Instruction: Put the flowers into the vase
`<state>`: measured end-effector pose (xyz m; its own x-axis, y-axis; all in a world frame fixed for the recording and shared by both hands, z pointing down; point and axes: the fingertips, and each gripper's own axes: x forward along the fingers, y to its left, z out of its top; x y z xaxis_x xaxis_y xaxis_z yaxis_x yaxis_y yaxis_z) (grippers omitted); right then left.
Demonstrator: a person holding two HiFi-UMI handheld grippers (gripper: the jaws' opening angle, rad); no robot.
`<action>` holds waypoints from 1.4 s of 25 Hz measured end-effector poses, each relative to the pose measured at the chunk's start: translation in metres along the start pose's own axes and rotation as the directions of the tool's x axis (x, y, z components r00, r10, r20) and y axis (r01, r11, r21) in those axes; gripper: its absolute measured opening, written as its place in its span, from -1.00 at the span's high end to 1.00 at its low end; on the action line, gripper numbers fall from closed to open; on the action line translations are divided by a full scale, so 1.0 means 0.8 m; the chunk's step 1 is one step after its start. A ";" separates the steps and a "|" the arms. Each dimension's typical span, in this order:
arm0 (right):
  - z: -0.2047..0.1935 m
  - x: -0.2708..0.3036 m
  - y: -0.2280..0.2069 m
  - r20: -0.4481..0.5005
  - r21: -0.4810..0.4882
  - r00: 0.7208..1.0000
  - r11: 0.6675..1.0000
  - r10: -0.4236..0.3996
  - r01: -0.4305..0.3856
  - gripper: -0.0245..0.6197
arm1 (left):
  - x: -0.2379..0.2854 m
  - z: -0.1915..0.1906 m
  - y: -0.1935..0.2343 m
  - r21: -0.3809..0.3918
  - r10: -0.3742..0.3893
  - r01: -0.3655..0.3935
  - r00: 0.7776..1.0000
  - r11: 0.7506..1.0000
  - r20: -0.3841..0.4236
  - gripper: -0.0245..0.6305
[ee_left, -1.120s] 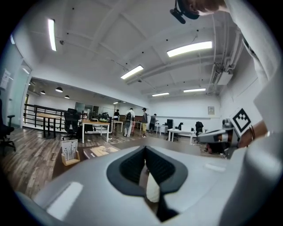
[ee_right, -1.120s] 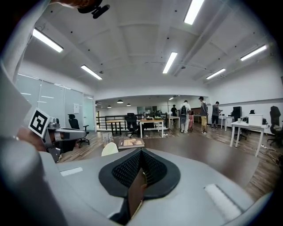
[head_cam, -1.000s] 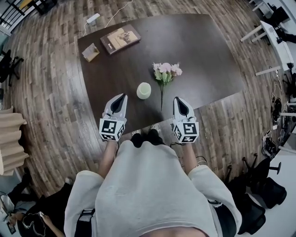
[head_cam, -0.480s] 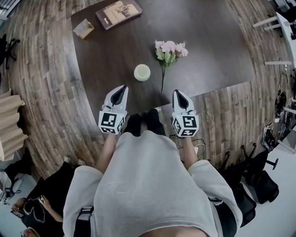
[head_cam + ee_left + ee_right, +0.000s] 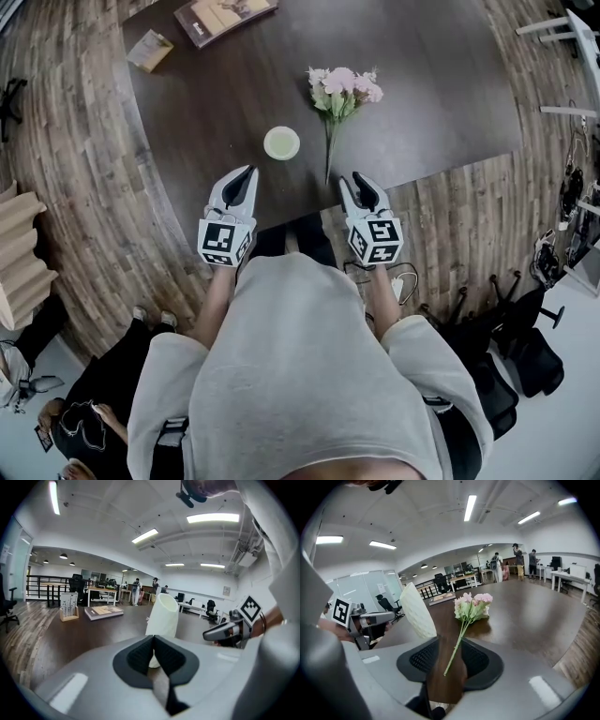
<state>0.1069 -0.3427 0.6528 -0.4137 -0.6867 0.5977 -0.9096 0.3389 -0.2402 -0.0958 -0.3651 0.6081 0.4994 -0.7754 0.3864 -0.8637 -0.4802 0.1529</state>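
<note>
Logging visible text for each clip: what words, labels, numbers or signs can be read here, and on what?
No text can be read.
book: cover print too small and blurred.
card stand: printed pattern, no legible words.
left marker cube, right marker cube: square patterns, no text.

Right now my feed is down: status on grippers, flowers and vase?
Left gripper shut, empty. Right gripper opening, empty. Flowers flat on table, stem end near right gripper; vase upright beside them. Path clear.
</note>
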 end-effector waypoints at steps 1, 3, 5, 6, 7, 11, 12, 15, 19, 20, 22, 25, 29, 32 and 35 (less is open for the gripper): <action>-0.004 0.007 0.002 -0.022 0.010 1.000 1.000 0.021 -0.020 0.38 | 0.002 0.000 0.002 0.000 0.000 0.000 1.000 1.000 -0.002 0.89; -0.010 0.020 0.002 -0.064 0.018 0.997 0.999 0.039 -0.038 0.24 | 0.006 0.002 0.007 0.001 0.003 -0.003 1.000 1.000 -0.005 0.89; -0.010 0.032 0.000 -0.088 0.014 0.995 0.999 0.037 -0.036 0.24 | 0.010 0.003 0.012 0.002 0.008 -0.008 1.000 1.000 -0.007 0.89; -0.009 0.038 -0.002 -0.096 0.011 0.995 0.999 0.034 -0.034 0.27 | 0.011 0.004 0.014 0.003 0.011 -0.011 1.000 1.000 -0.008 0.89; -0.008 0.045 -0.005 -0.103 0.008 0.994 0.999 0.032 -0.031 0.27 | 0.012 0.004 0.017 0.003 0.013 -0.013 1.000 1.000 -0.010 0.89; -0.002 0.071 -0.019 -0.133 0.004 0.991 1.000 0.026 -0.026 0.27 | 0.015 0.002 0.022 0.000 0.023 -0.023 1.000 1.000 -0.016 0.89; -0.001 0.078 -0.023 -0.145 0.007 0.989 1.000 0.027 -0.027 0.27 | 0.016 0.001 0.023 0.000 0.025 -0.025 1.000 1.000 -0.018 0.89; 0.003 0.098 -0.035 -0.174 0.028 0.984 0.999 0.035 -0.031 0.28 | 0.018 -0.001 0.024 -0.003 0.027 -0.027 0.999 1.000 -0.022 0.89; 0.013 0.123 -0.045 -0.202 0.043 0.978 0.998 0.048 -0.041 0.31 | 0.021 0.001 0.020 0.000 0.029 -0.029 0.999 1.000 -0.024 0.89; 0.016 0.129 -0.047 -0.207 0.047 0.977 0.998 0.049 -0.040 0.32 | 0.021 0.002 0.019 -0.001 0.030 -0.030 0.999 1.000 -0.023 0.89; 0.021 0.141 -0.051 -0.216 0.060 0.975 0.997 0.053 -0.041 0.37 | 0.021 0.002 0.020 -0.001 0.032 -0.032 0.999 0.999 -0.024 0.89; 0.023 0.160 -0.055 -0.245 0.076 0.968 0.996 0.062 -0.045 0.43 | 0.018 0.000 0.024 -0.002 0.038 -0.038 0.999 0.999 -0.027 0.89; 0.025 0.172 -0.064 -0.257 0.129 0.964 0.991 0.072 -0.040 0.62 | 0.016 0.001 0.025 -0.002 0.041 -0.041 0.999 0.999 -0.024 0.89; 0.023 0.178 -0.066 -0.262 0.153 0.962 0.988 0.076 -0.037 0.73 | 0.016 -0.001 0.028 -0.005 0.044 -0.044 0.999 0.999 -0.028 0.89; 0.020 0.177 -0.069 -0.264 0.160 0.962 0.987 0.070 -0.028 0.82 | 0.014 -0.002 0.029 -0.006 0.044 -0.044 0.999 0.999 -0.029 0.89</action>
<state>0.0983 -0.4690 0.7382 -0.4517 -0.4673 0.7600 -0.8921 0.2503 -0.3762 -0.1101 -0.3843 0.6174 0.4586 -0.7835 0.4192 -0.8854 -0.4429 0.1409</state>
